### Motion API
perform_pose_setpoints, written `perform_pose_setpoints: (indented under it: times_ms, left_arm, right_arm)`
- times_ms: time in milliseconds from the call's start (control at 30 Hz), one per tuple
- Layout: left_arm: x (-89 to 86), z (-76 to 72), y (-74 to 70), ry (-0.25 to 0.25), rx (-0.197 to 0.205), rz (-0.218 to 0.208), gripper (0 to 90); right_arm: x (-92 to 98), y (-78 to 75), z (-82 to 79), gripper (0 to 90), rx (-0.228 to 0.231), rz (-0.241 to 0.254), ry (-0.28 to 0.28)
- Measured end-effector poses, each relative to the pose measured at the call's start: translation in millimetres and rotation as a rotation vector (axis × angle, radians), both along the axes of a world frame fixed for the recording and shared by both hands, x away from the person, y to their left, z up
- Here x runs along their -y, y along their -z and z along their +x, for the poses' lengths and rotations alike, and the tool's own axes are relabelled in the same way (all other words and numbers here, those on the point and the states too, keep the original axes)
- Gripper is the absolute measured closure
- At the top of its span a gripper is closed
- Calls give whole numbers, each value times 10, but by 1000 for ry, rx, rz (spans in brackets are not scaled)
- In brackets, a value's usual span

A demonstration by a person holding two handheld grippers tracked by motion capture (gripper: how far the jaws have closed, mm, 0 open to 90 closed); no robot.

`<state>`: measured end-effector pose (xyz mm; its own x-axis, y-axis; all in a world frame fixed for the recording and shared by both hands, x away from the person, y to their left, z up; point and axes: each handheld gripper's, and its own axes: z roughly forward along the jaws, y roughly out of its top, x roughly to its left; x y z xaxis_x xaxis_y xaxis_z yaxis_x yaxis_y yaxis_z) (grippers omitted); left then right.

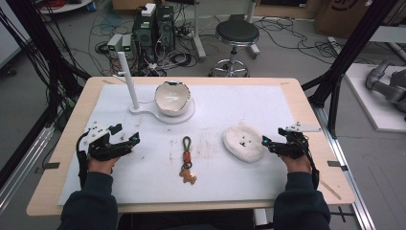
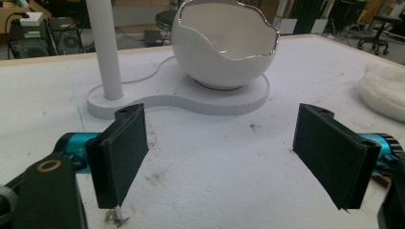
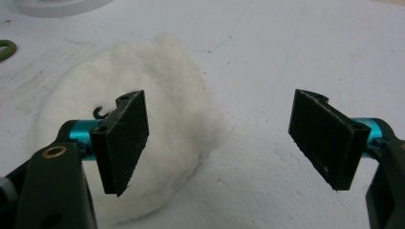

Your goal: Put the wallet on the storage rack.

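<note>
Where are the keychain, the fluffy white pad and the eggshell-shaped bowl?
keychain (image 1: pixel 187 163): high view, orange strap.
fluffy white pad (image 1: pixel 242 142): high view, middle.
eggshell-shaped bowl (image 2: pixel 224 62): left gripper view, front wall.

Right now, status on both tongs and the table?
Left tongs open, empty. Right tongs open, empty, beside the white fluffy pad. Gingerbread keychain lies untouched mid-table between them. Nothing in the way.

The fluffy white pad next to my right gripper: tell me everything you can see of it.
The fluffy white pad is a roundish, flattish piece of what looks like fleece or wool. It lies flat on the white table cover, right of the keychain. A few small dark specks or hooks sit on its top. The right gripper, jaws open, sits at its right edge; in the right gripper view one jaw is over the pad, contact unclear.
</note>
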<state>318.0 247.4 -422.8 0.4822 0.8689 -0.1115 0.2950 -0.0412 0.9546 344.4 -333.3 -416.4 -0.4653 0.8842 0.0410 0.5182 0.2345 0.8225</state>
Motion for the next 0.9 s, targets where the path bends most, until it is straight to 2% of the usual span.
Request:
perform_pose_setpoints:
  times_ms: [300, 333, 367, 400, 433, 467, 500, 633, 667, 700, 733, 867, 900]
  left_arm:
    - [48, 34, 17, 15, -14, 0, 191]
    - [62, 52, 24, 19, -17, 0, 191]
    - [62, 52, 24, 19, -17, 0, 192]
    - [71, 58, 28, 23, -23, 1, 192]
    - [71, 58, 28, 23, -23, 1, 192]
    - [85, 58, 27, 27, -23, 3, 192]
    - [85, 58, 27, 27, -23, 3, 192]
    - [101, 39, 9, 37, -15, 5, 192]
    - [105, 34, 5, 39, -15, 1, 192]
    - [108, 27, 2, 43, -15, 3, 192]
    - [115, 19, 1, 46, -15, 5, 192]
    - [131, -17, -6, 54, -13, 5, 192]
    - [130, -22, -7, 57, -14, 4, 192]
  right_arm:
    - [-19, 16, 0, 216, -6, -4, -14]
    - [-33, 35, 13, 216, -25, -5, -33]
    - [-33, 35, 13, 216, -25, -5, -33]
    - [-61, 62, 28, 217, -50, -8, -64]
    - [-61, 62, 28, 217, -50, -8, -64]
    - [-105, 99, 46, 216, -87, -11, -102]
    - [-105, 99, 46, 216, -87, -11, -102]
    - [-206, 169, 88, 217, -149, -39, -154]
    - [-243, 210, 117, 216, -169, -69, -156]
    - [-243, 210, 117, 216, -169, -69, -156]
    - [-256, 232, 131, 216, -191, -79, -150]
    - [-237, 270, 175, 244, -259, -35, -138]
    - [-232, 270, 174, 259, -262, -31, -136]
